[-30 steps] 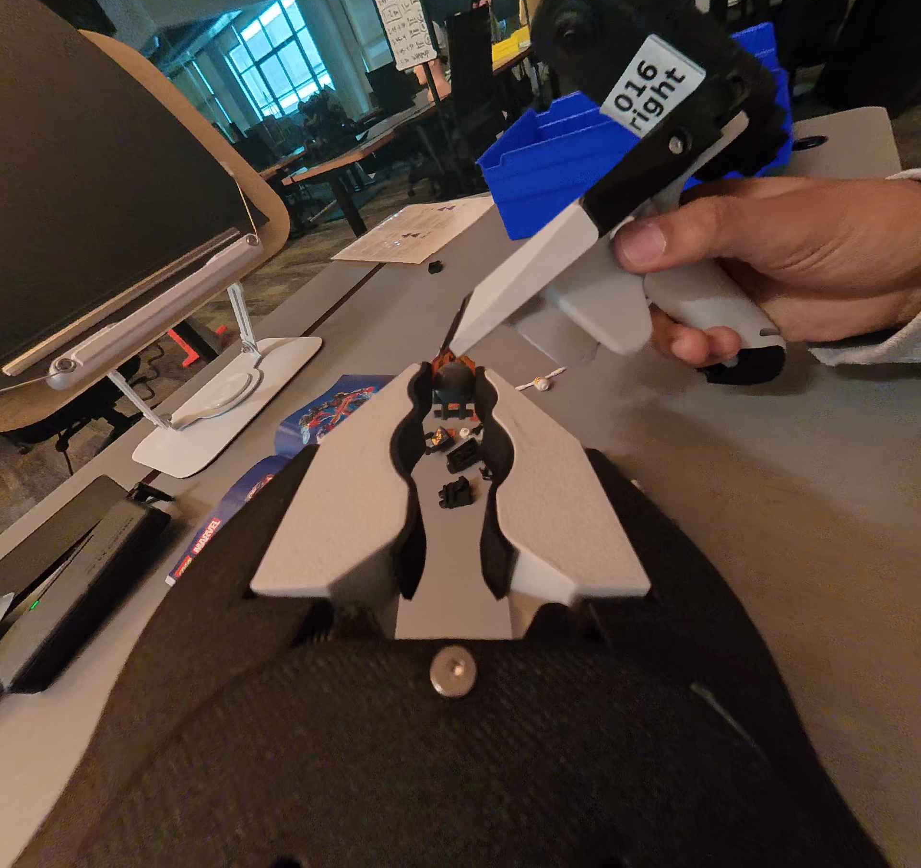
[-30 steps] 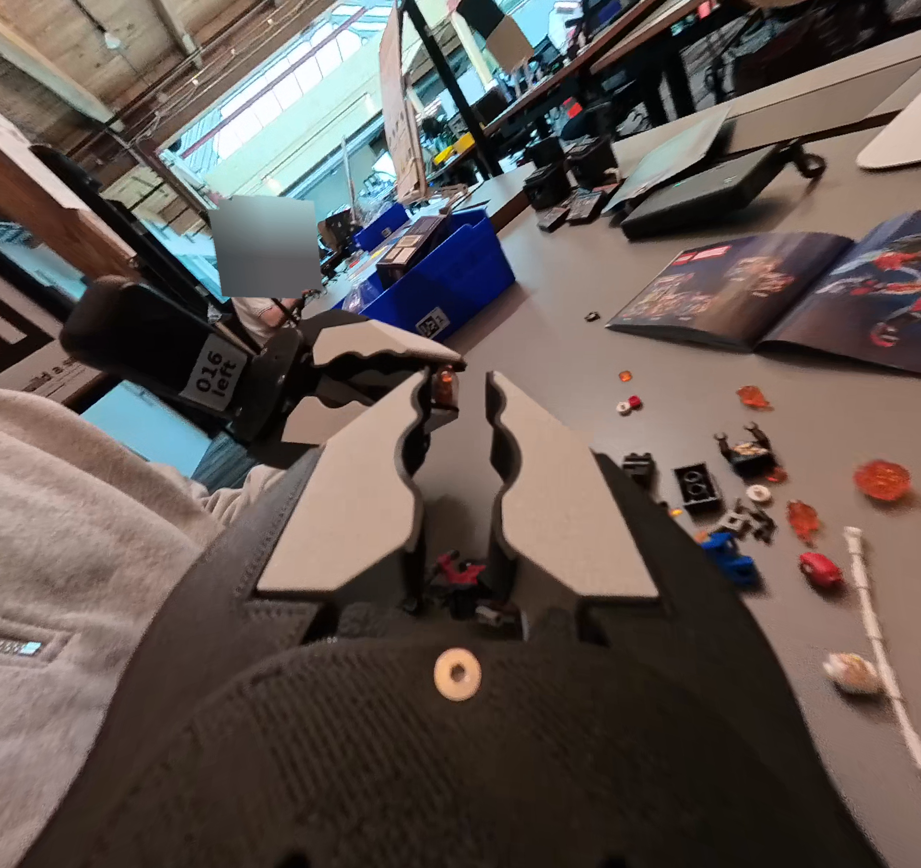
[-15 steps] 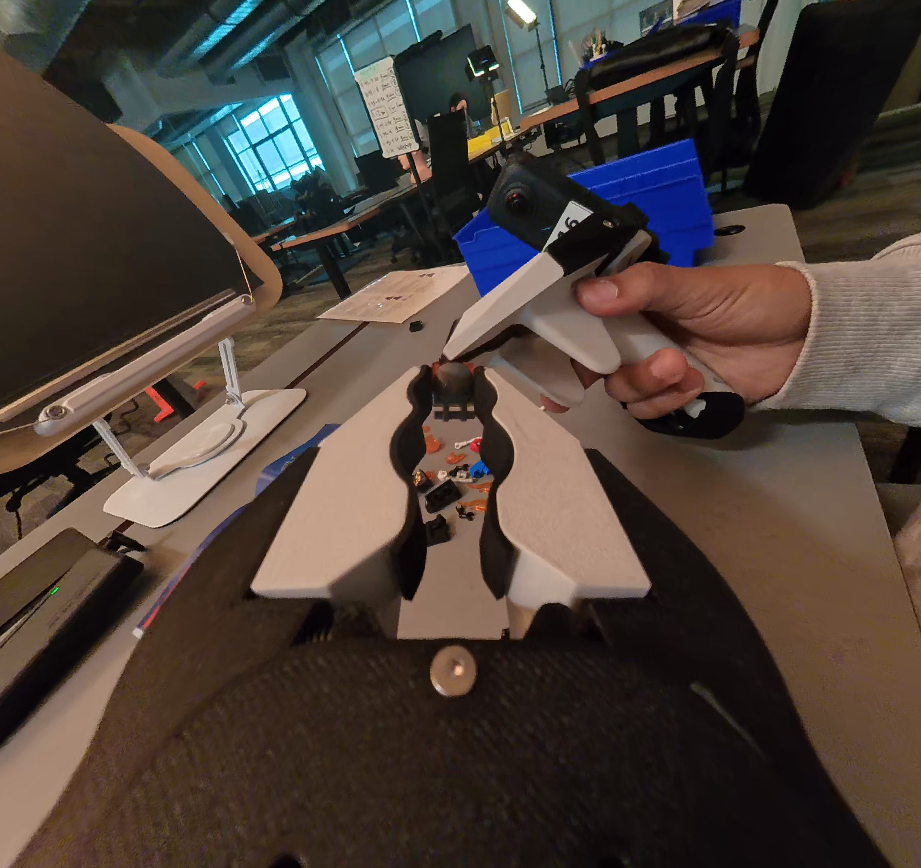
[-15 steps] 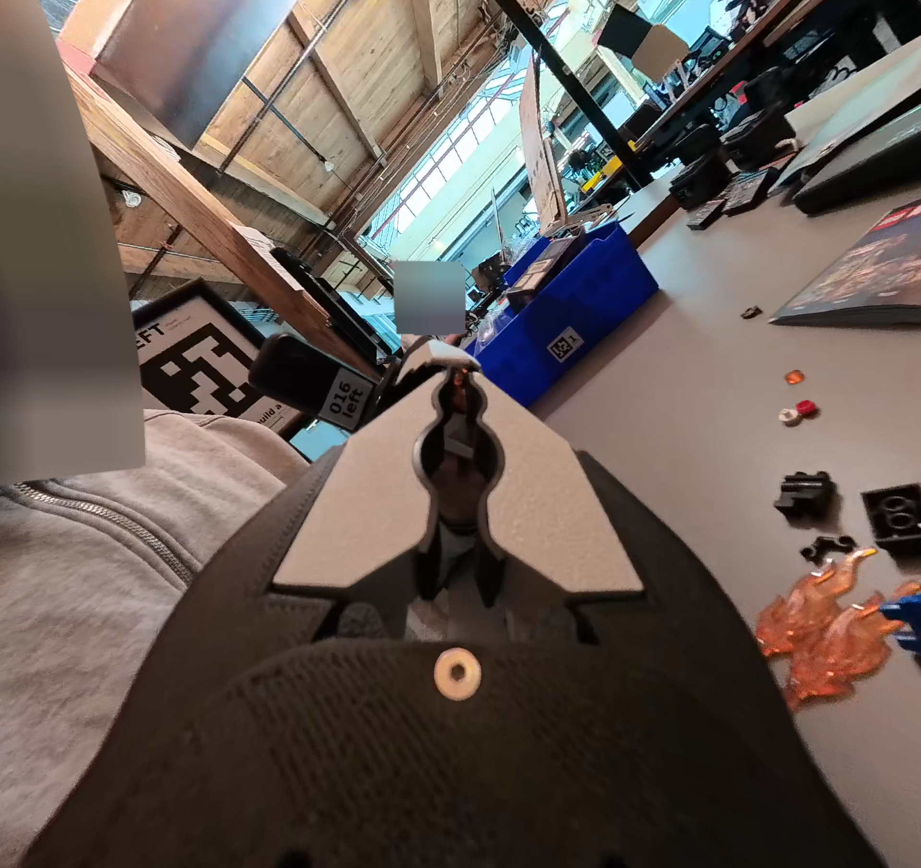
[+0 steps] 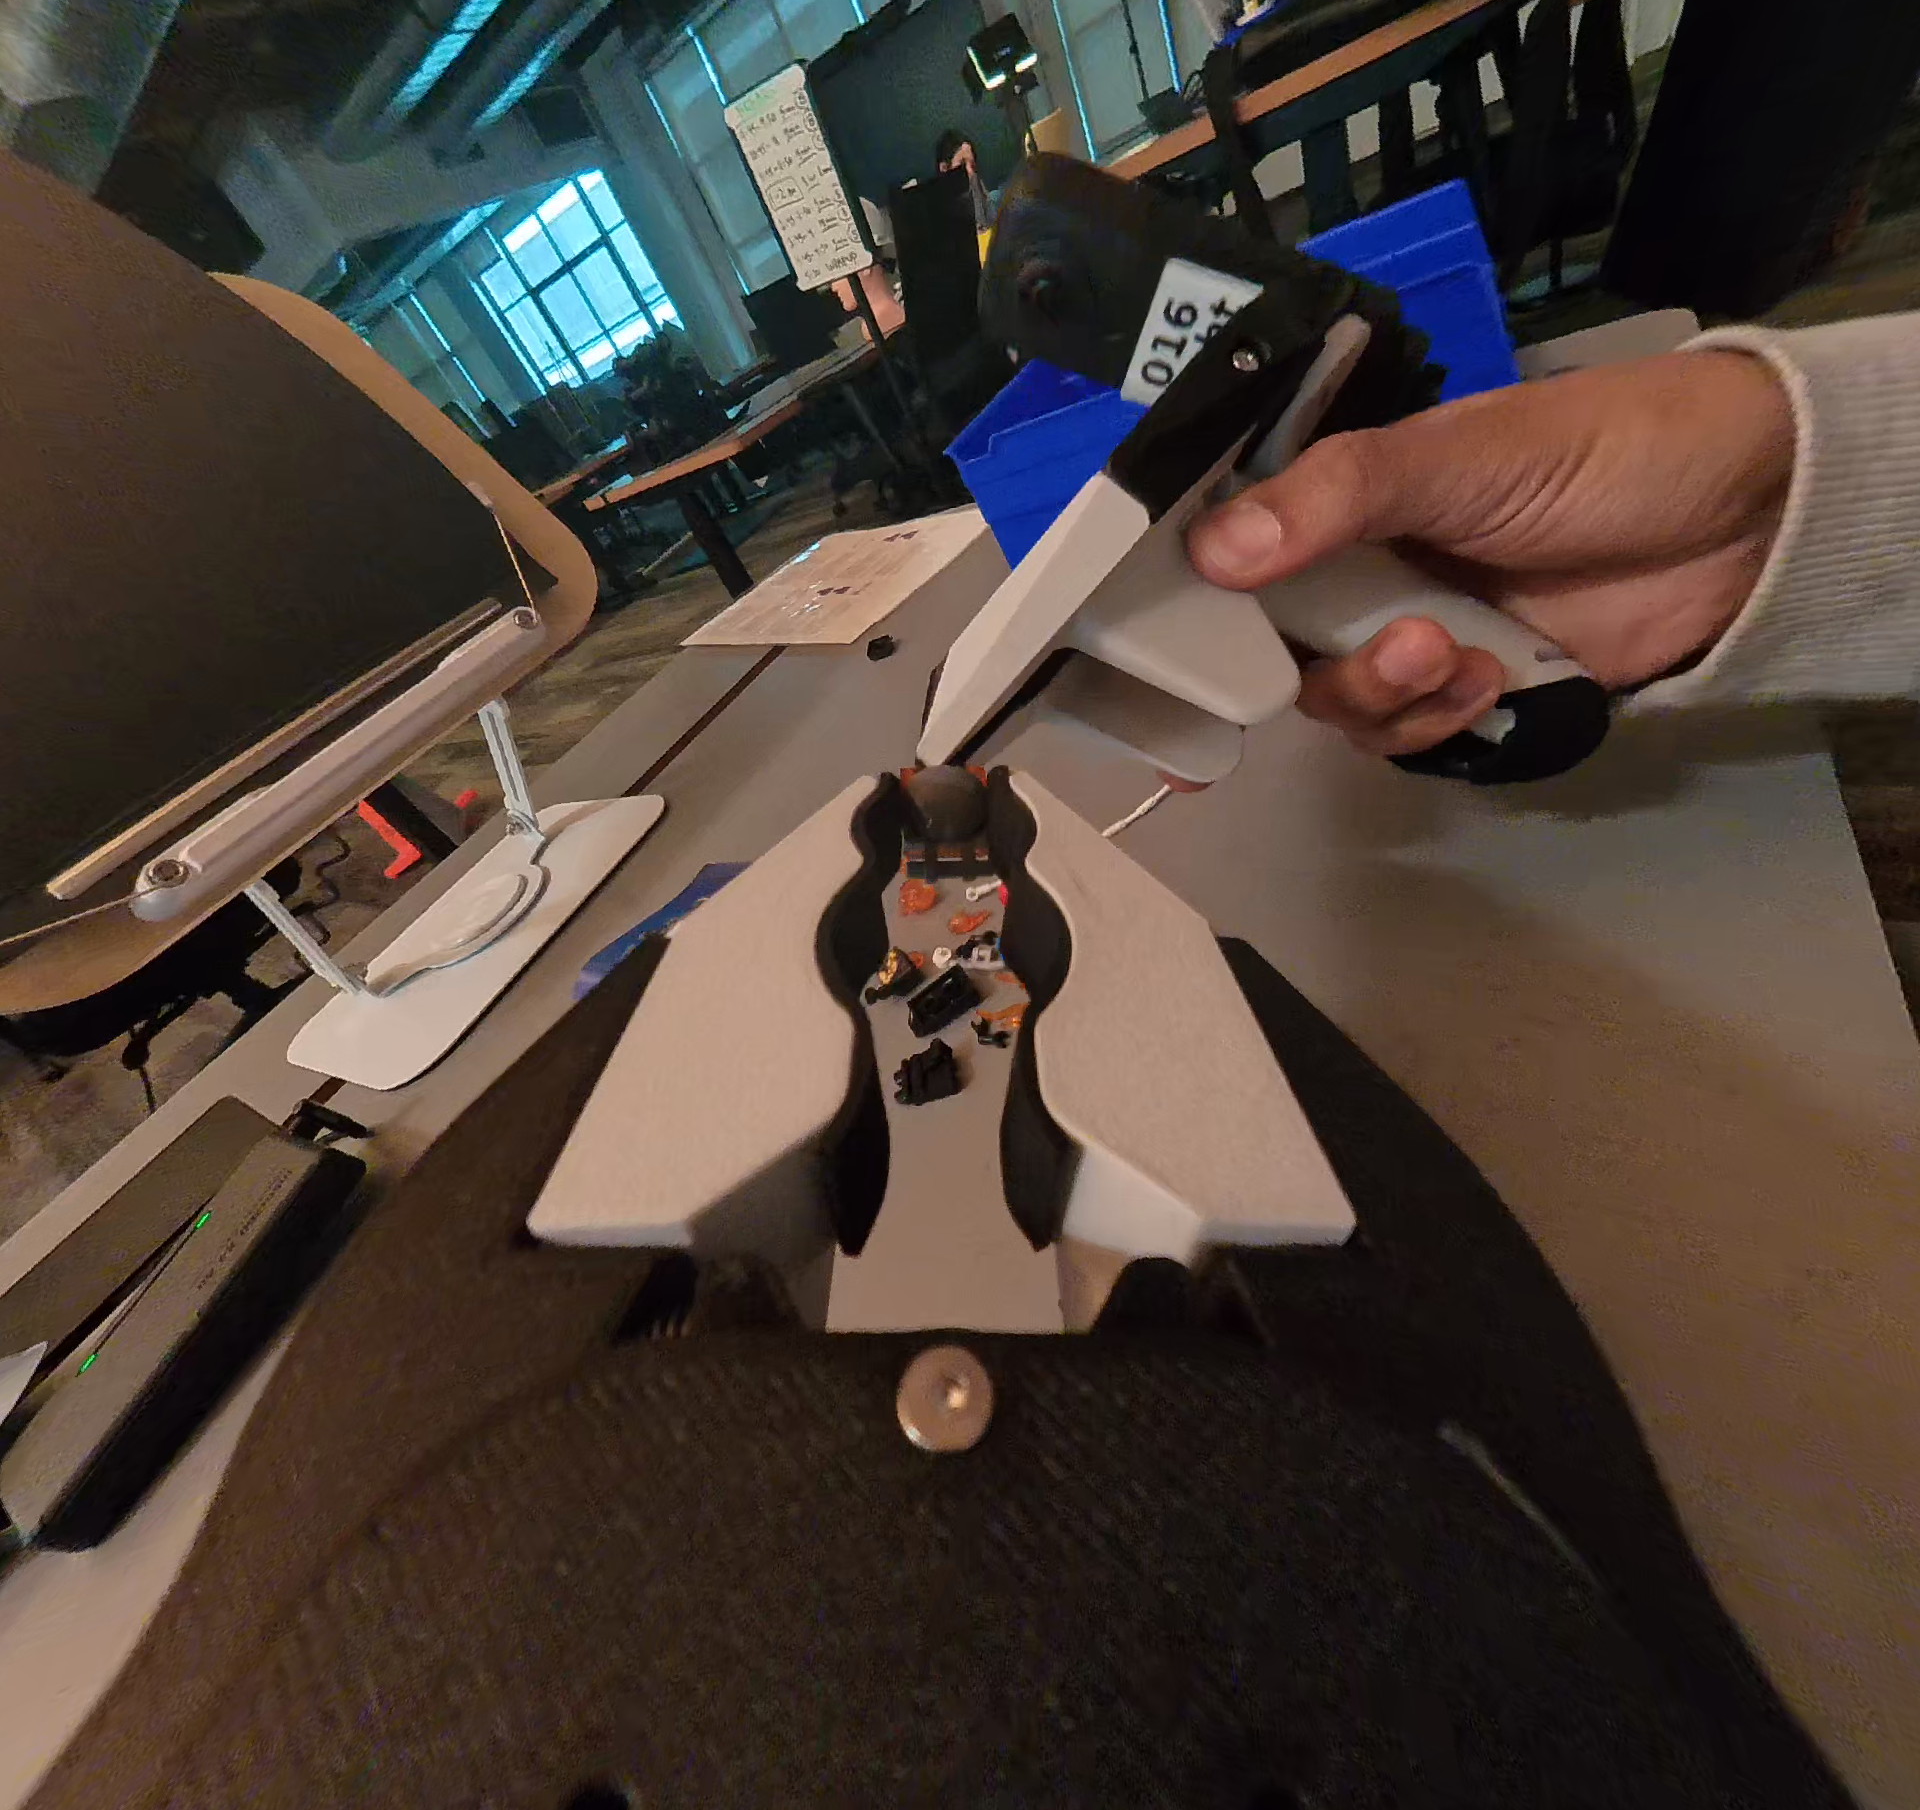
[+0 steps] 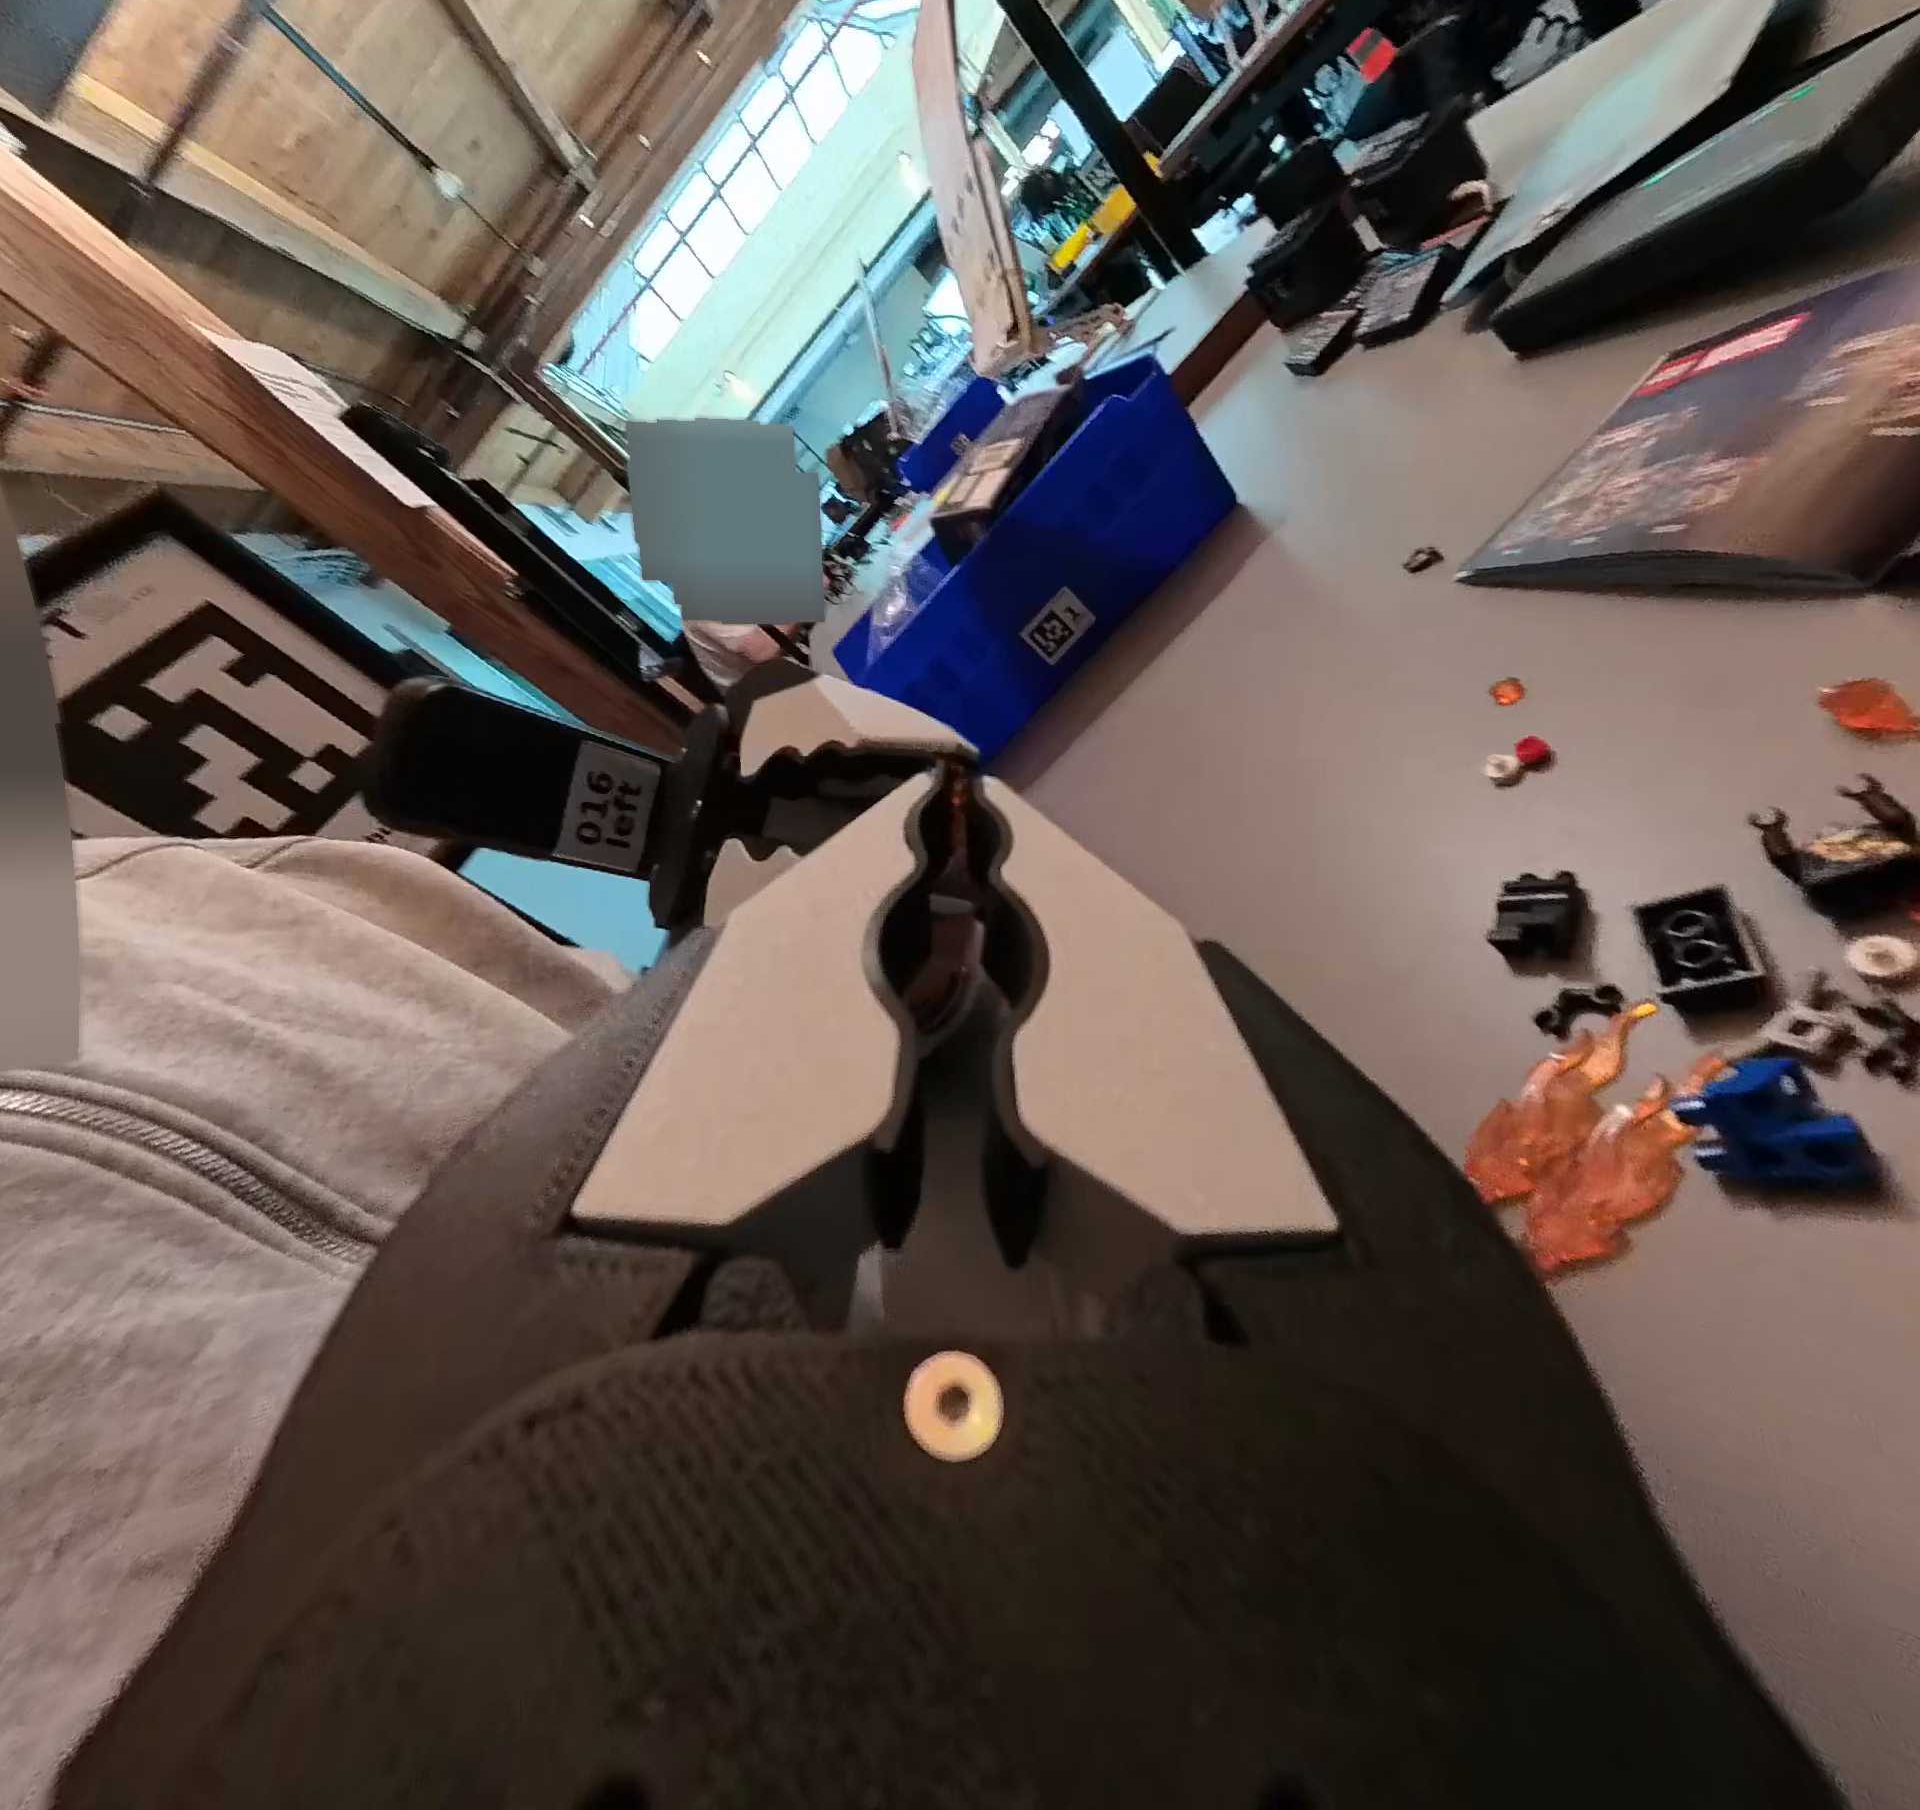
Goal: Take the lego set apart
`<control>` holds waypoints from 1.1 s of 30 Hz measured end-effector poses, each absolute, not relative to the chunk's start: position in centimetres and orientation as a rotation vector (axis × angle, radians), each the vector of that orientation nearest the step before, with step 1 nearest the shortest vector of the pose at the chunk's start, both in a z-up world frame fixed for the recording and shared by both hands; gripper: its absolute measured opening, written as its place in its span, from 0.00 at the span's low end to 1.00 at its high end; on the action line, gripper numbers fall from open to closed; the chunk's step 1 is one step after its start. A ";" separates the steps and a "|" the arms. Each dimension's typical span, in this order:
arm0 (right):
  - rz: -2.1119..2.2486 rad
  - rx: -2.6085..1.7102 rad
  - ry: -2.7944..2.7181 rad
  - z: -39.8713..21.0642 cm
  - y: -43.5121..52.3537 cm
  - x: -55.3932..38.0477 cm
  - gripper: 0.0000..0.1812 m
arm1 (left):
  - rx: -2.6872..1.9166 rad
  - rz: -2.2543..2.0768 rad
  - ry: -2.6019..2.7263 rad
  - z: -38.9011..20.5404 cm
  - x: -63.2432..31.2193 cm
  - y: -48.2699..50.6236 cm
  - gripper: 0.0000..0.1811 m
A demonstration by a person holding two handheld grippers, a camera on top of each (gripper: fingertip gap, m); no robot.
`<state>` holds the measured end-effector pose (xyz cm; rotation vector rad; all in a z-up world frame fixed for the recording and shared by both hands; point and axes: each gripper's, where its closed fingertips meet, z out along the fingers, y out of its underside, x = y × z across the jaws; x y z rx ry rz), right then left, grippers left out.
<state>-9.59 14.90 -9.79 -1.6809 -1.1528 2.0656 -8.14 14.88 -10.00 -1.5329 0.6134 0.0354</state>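
While the left gripper (image 5: pixel 943 796) holds its jaws clamped on a small dark lego figure (image 5: pixel 943 815) above the tabletop (image 5: pixel 1507 1012), the right gripper (image 6: pixel 954 784) meets it tip to tip, jaws together on the figure's orange top. Loose lego pieces (image 6: pixel 1704 950) lie scattered to the right, near an open booklet (image 6: pixel 1745 451).

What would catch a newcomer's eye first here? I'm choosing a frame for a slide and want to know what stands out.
The two grippers meeting tip to tip: the left gripper pinches a small dark lego figure while the right gripper closes on it from the other side. Next, the scatter of loose pieces on the grey table, especially the orange flame pieces beside a blue piece. Behind them sits a blue bin.
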 end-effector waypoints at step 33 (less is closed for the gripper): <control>1.507 -1.866 -1.218 -14.3 19.9 -8.7 0.00 | -1.439 -0.374 0.430 -8.2 -7.9 14.3 0.08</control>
